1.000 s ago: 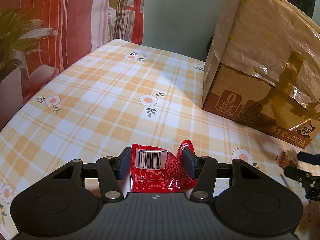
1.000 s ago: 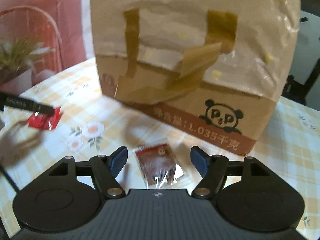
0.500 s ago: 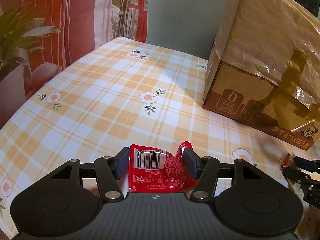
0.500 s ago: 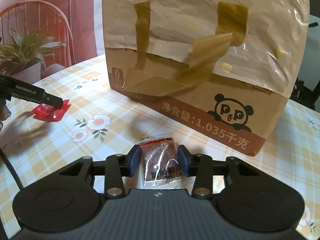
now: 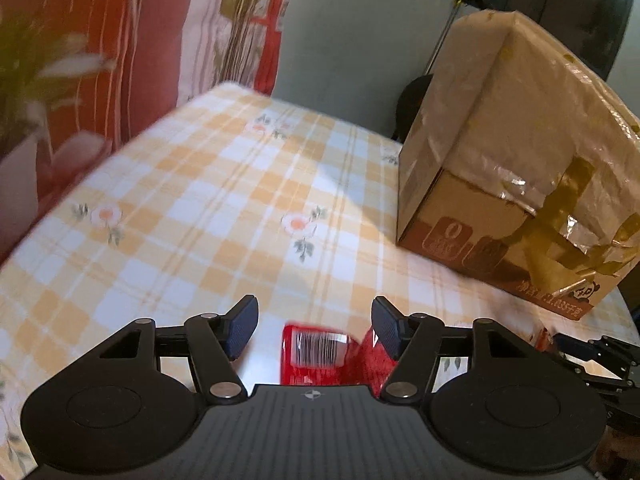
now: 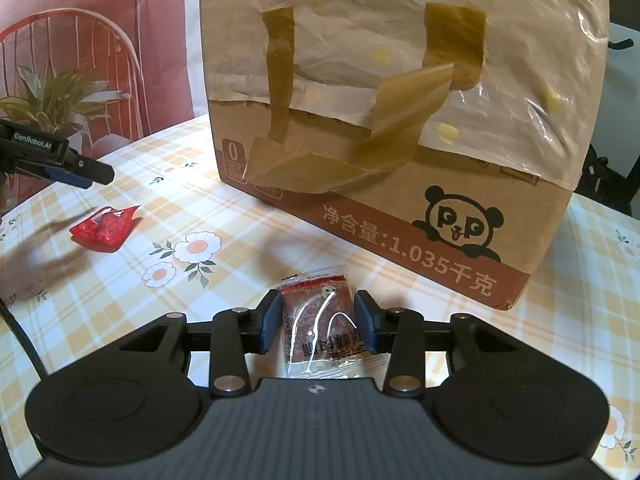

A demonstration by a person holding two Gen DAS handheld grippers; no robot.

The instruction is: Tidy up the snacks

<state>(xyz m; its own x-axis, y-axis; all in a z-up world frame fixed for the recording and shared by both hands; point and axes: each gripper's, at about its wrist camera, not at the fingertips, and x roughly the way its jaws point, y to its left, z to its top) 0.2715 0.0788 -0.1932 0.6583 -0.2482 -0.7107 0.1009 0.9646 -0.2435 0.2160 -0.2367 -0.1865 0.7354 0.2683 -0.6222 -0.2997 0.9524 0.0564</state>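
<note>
A red snack packet [image 5: 320, 354] with a barcode lies on the checked tablecloth below my left gripper [image 5: 314, 326], which is open and raised above it. The packet also shows in the right wrist view [image 6: 105, 227], apart from the left gripper's fingers [image 6: 78, 170]. My right gripper [image 6: 316, 322] is shut on a clear packet of brown snack [image 6: 320, 320], held just above the table in front of the big carton [image 6: 400, 120].
A tall cardboard carton [image 5: 516, 160] wrapped in plastic and brown tape, with a panda logo, stands on the right of the table [image 5: 200, 200]. A potted plant [image 6: 52, 96] and red chair [image 6: 80, 40] are beyond the left edge.
My left gripper has opened and let go of the red packet, then lifted away. My right gripper has closed on the brown snack packet and holds it.
</note>
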